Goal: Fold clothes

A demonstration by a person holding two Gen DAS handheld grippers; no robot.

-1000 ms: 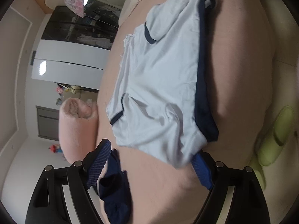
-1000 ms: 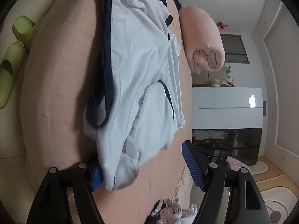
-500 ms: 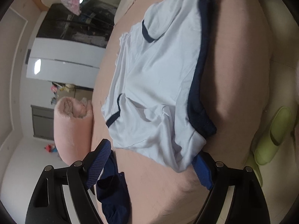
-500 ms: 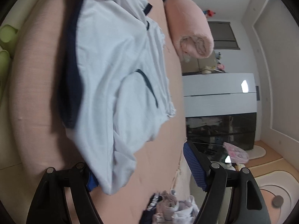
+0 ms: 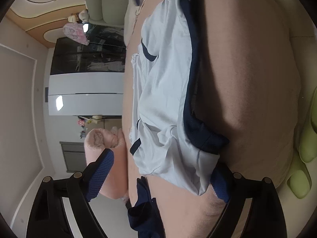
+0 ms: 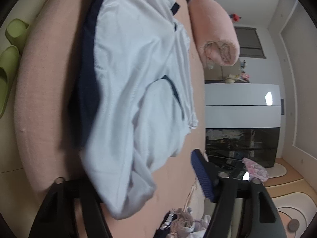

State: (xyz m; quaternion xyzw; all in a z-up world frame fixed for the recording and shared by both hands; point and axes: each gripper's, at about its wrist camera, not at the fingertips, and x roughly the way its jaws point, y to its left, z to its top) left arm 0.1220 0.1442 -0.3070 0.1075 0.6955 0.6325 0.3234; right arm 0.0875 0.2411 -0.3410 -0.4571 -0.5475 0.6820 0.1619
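Pale blue, navy-trimmed cloth shorts (image 5: 164,91) lying stretched along the pink padded bed (image 5: 247,79): left gripper (image 5: 158,176) opening wide beside one corner, right gripper (image 6: 138,182) closing around the opposite corner, which ideally should be gathering both layers evenly.

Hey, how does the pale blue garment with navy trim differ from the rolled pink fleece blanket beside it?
The pale blue garment with navy trim lies spread out and rumpled; the rolled pink fleece blanket is wound into a thick cylinder. The garment is thin and two-coloured; the blanket is plain pink and fuzzy. The garment's ends lie between gripper fingers; the blanket is untouched. Both rest on the pink cushioned surface.
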